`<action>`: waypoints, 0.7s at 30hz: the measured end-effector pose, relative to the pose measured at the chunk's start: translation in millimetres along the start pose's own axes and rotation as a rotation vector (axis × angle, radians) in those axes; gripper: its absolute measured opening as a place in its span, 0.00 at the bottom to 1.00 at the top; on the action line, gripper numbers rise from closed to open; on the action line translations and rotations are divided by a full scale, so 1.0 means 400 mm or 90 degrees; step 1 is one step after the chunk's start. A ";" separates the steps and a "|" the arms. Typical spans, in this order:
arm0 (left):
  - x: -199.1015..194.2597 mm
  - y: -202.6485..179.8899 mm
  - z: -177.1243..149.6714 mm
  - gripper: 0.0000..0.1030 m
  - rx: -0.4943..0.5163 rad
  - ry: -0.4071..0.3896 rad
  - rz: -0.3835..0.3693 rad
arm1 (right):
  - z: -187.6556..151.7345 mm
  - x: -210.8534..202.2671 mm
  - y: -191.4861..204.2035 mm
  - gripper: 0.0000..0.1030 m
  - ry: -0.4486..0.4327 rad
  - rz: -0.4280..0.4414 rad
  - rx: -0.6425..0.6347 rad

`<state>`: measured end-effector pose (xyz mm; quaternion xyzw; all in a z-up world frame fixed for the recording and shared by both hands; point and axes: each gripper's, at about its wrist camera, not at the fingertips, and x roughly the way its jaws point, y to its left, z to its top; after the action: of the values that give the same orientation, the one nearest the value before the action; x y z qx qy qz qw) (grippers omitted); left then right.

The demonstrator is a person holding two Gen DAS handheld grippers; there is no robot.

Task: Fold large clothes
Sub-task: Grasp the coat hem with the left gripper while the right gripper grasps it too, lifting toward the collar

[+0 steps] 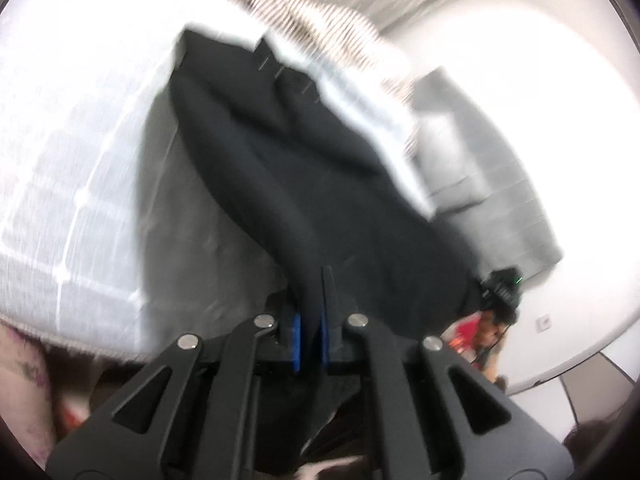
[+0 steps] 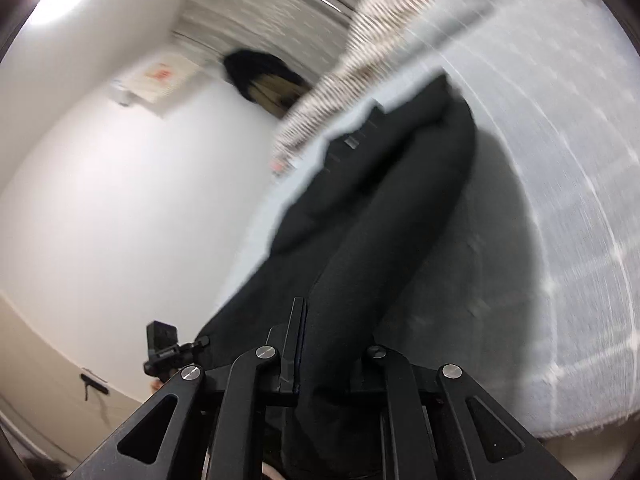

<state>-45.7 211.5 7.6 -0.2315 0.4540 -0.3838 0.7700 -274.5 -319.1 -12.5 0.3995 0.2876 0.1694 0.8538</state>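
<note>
Gripping one near end of a dark garment between blue-padded fingers, your left hand-held gripper is clamped tight on the cloth, with fabric bunched between the pads and more of it hanging below the tool. Your right hand-held gripper does the same on its side: one finger shows as a thin black blade pressed against the fabric, the other is buried under the cloth, so it reads as closed on the garment rather than standing wide.

Outward from both grips, the black cloth runs away from you in long, soft ridges, raised at your end and coming down onto the pale quilted bed at its far end. It looks like trousers or a similarly long piece, but motion blur keeps the exact type uncertain. Its long axis runs from the grippers straight out across the bed toward a striped blanket or pillow at the far side, with the squared far edge lying flat there.

As a judgement, the fold is at an early to middle stage. You have both near corners or ends in hand and the piece is stretched lengthwise, but no finished crease shows. What seems left is carrying the held end over toward the far edge, laying it down, and smoothing or halving again. A small camera on a stand stands beside the bed, near the wall.
</note>
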 end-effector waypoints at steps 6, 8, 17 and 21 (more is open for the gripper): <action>-0.125 -0.104 0.011 0.06 0.037 -0.101 -0.078 | 0.007 -0.074 0.131 0.12 -0.056 0.044 -0.071; -0.178 -0.125 0.008 0.06 0.053 -0.128 -0.095 | 0.012 -0.110 0.186 0.12 -0.078 0.046 -0.096; -0.361 -0.205 0.006 0.07 0.112 -0.269 -0.155 | 0.030 -0.260 0.361 0.12 -0.171 0.068 -0.146; -0.320 -0.156 0.096 0.08 0.079 -0.320 -0.088 | 0.093 -0.229 0.358 0.12 -0.195 0.062 -0.106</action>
<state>-73.2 277.2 136.8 -0.3024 0.2077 -0.3931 0.8432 -331.1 -299.3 150.8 0.3621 0.1193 0.1708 0.9086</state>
